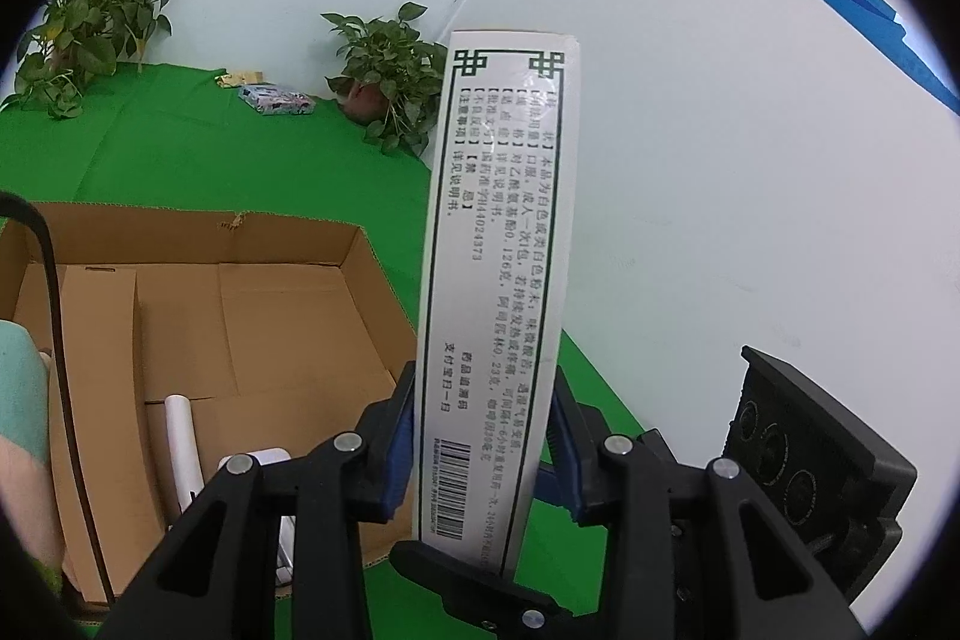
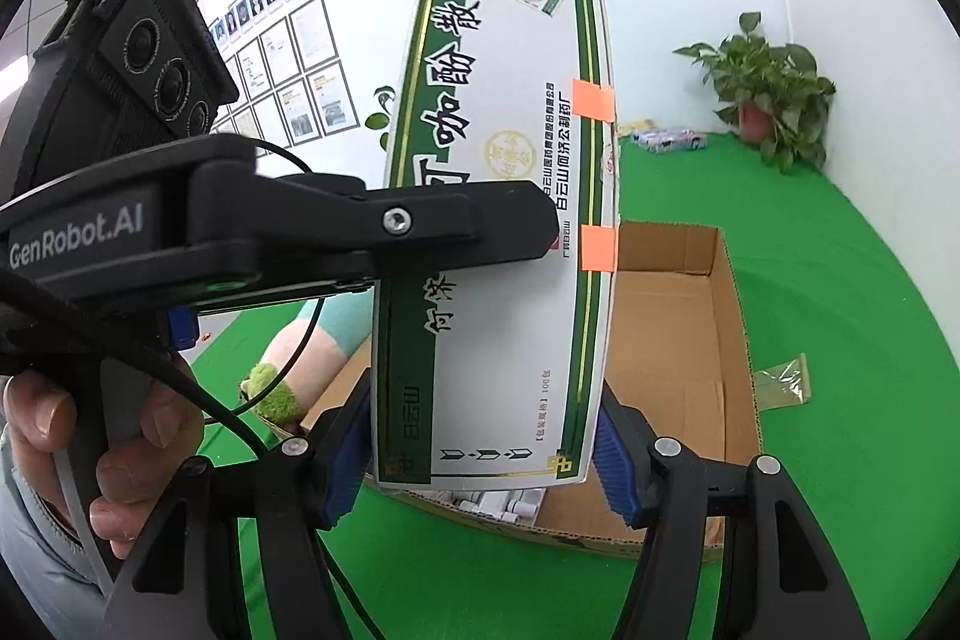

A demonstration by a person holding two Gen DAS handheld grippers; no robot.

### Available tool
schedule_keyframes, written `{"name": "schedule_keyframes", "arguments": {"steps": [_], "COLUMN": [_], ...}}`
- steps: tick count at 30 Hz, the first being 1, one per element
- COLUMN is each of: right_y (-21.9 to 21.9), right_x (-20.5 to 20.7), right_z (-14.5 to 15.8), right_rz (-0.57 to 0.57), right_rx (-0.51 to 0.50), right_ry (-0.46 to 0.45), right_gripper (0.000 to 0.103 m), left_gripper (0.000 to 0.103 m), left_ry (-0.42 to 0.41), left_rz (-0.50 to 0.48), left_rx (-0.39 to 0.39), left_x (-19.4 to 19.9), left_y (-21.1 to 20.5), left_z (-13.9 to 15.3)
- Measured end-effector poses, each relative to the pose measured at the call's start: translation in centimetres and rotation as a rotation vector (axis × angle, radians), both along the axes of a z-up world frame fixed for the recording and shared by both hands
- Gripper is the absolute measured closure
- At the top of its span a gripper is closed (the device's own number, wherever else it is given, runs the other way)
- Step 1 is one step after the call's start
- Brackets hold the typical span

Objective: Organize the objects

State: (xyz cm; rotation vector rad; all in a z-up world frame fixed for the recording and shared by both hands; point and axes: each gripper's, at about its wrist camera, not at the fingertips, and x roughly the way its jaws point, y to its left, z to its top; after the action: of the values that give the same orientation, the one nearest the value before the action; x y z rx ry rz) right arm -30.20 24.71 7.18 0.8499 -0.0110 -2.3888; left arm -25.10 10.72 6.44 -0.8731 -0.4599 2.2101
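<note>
A long white and green medicine box (image 1: 498,280) is held up in the air by both grippers at once. My left gripper (image 1: 486,436) is shut on its narrow printed side, blue pads pressing both broad faces. My right gripper (image 2: 480,454) is shut across the box's (image 2: 498,220) wide front face, near its lower end. One black finger of the left gripper (image 2: 456,220) reaches across that face from the left. Two orange tape tabs (image 2: 594,100) sit on the box's right edge. An open cardboard carton (image 2: 678,340) lies below on the green cloth.
The carton (image 1: 210,310) holds a white tube (image 1: 183,436) and small bottles (image 2: 504,505). A plush toy (image 2: 312,352) lies by its left side. Potted plants (image 2: 768,94) and a patterned packet (image 1: 276,100) stand at the back; a clear wrapper (image 2: 783,382) lies right of the carton.
</note>
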Motion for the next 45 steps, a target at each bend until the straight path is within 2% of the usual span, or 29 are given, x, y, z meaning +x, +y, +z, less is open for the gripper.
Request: {"name": "schedule_keyframes", "arguments": {"steps": [1, 5, 11, 13, 19, 26, 30, 39, 42, 45], "right_y": [0.0, 0.1, 0.6, 0.9, 1.4, 1.5, 1.3, 1.1, 1.1, 0.8], "right_x": [0.8, -1.6, -5.1, -3.0, -4.6, -6.5, -7.1, -8.3, -8.4, -8.5], "right_z": [-0.2, -1.7, -5.5, -6.4, -9.1, -11.4, -11.6, -13.6, -14.4, -14.9], "right_rz": [0.000, -0.003, -0.005, -0.005, -0.012, -0.023, -0.018, -0.015, -0.029, -0.055], "right_rx": [0.004, 0.012, 0.032, 0.037, 0.061, 0.088, 0.098, 0.122, 0.128, 0.166], "right_ry": [-0.007, -0.054, -0.164, -0.197, -0.255, -0.315, -0.326, -0.391, -0.417, -0.414], "right_gripper": [0.041, 0.041, 0.041, 0.041, 0.039, 0.038, 0.038, 0.040, 0.041, 0.042], "left_gripper": [0.066, 0.066, 0.066, 0.066, 0.069, 0.069, 0.069, 0.068, 0.061, 0.042], "left_ry": [-0.010, -0.061, -0.174, -0.214, -0.286, -0.397, -0.442, -0.527, -0.548, -0.586], "left_rz": [-0.002, -0.004, -0.007, -0.007, -0.023, -0.026, -0.033, -0.042, -0.019, 0.036], "left_rx": [0.001, -0.005, -0.005, 0.003, 0.035, 0.069, 0.089, 0.078, 0.047, -0.019], "left_x": [-0.3, -1.6, -4.1, -4.8, -5.9, -8.2, -8.8, -11.0, -11.2, -11.6], "left_y": [0.1, 0.5, 1.2, 1.4, 2.0, 2.3, 2.4, 2.4, 2.2, 1.5], "left_z": [-0.4, -2.0, -5.9, -7.0, -9.3, -12.2, -13.2, -15.0, -15.6, -16.3]}}
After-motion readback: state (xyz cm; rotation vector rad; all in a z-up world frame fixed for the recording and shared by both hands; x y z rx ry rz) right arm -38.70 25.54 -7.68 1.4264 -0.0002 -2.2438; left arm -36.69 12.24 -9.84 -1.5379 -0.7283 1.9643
